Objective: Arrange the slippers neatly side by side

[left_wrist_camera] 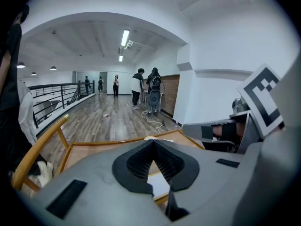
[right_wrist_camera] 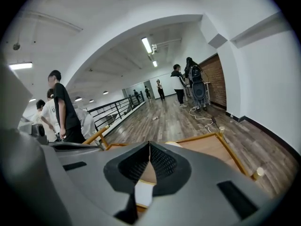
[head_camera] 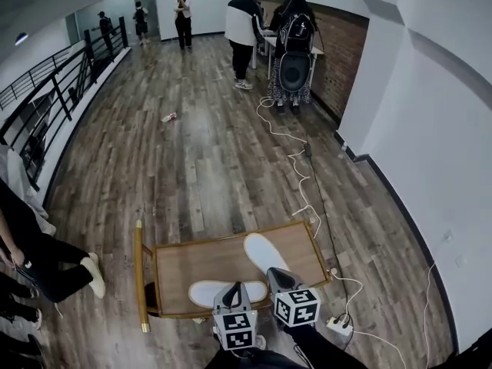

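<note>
Two white slippers lie on a low wooden table [head_camera: 304,244] with a golden frame. One slipper [head_camera: 207,291] lies crosswise near the front edge. The other slipper [head_camera: 261,252] lies at an angle to it, toe toward the far right. My left gripper [head_camera: 236,286] hovers over the near slipper, jaws shut and empty. My right gripper [head_camera: 271,270] sits over the heel of the angled slipper, also shut. In the left gripper view a white slipper [left_wrist_camera: 158,183] shows below the left gripper [left_wrist_camera: 153,144]. In the right gripper view a slipper [right_wrist_camera: 142,193] shows below the right gripper [right_wrist_camera: 149,145].
A white cable [head_camera: 296,160] runs over the wooden floor to a power strip [head_camera: 339,327] right of the table. A person's legs and white shoe [head_camera: 94,275] are at the left. People stand at the back [head_camera: 244,33]. A railing [head_camera: 54,98] runs along the left and a wall [head_camera: 430,152] along the right.
</note>
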`<state>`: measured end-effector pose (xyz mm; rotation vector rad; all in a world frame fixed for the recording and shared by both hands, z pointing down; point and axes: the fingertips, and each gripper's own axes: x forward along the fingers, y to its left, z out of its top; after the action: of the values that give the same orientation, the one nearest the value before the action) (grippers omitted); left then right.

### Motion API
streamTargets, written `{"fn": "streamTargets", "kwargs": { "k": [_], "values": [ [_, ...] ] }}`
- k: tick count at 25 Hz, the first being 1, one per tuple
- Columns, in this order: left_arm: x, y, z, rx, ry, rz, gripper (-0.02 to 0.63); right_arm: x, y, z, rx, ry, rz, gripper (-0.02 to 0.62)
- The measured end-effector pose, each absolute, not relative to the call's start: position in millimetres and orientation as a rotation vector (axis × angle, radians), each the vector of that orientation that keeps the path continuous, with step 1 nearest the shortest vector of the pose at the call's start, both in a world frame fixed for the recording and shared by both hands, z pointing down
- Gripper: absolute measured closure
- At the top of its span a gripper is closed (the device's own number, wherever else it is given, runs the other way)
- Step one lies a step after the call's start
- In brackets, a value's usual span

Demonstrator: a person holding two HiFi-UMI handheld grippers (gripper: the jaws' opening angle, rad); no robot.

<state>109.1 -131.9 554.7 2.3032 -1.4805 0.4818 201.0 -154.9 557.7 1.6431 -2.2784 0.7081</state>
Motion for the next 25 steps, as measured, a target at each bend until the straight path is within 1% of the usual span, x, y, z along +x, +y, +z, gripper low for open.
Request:
{"fn": "streamTargets", "kwargs": {
  "k": [5, 8, 9, 10, 12, 14, 17, 22, 25],
  "values": [
    [83, -145, 555, 2.256, -1.533, 0.481, 0.606, 170, -163, 591, 1.42, -2.299, 0.78, 0.597],
    [65, -146, 562, 2.217, -1.555, 0.492, 0.607, 147, -161, 612, 1.231, -2.305, 0.746, 0.595],
    [59, -145, 566, 2.201, -1.563, 0.499, 0.607, 139, -158, 619, 1.155, -2.305, 0.721, 0.584],
    [53, -143, 569, 2.184, -1.57, 0.506, 0.607, 130, -155, 626, 1.078, -2.302, 0.693, 0.558],
    [40, -140, 575, 2.152, -1.585, 0.52, 0.607, 115, -146, 641, 0.918, -2.28, 0.63, 0.536],
    [30, -137, 579, 2.128, -1.598, 0.527, 0.607, 103, -135, 657, 0.75, -2.237, 0.546, 0.517],
    [19, -136, 582, 2.109, -1.608, 0.534, 0.607, 92, -124, 681, 0.53, -2.149, 0.353, 0.515],
    [9, -135, 587, 2.097, -1.613, 0.551, 0.607, 88, -132, 702, 0.299, -1.991, -0.028, 0.515],
    [5, -138, 589, 2.092, -1.613, 0.554, 0.607, 86, -136, 714, 0.186, -1.91, -0.168, 0.515]
  ]
}}
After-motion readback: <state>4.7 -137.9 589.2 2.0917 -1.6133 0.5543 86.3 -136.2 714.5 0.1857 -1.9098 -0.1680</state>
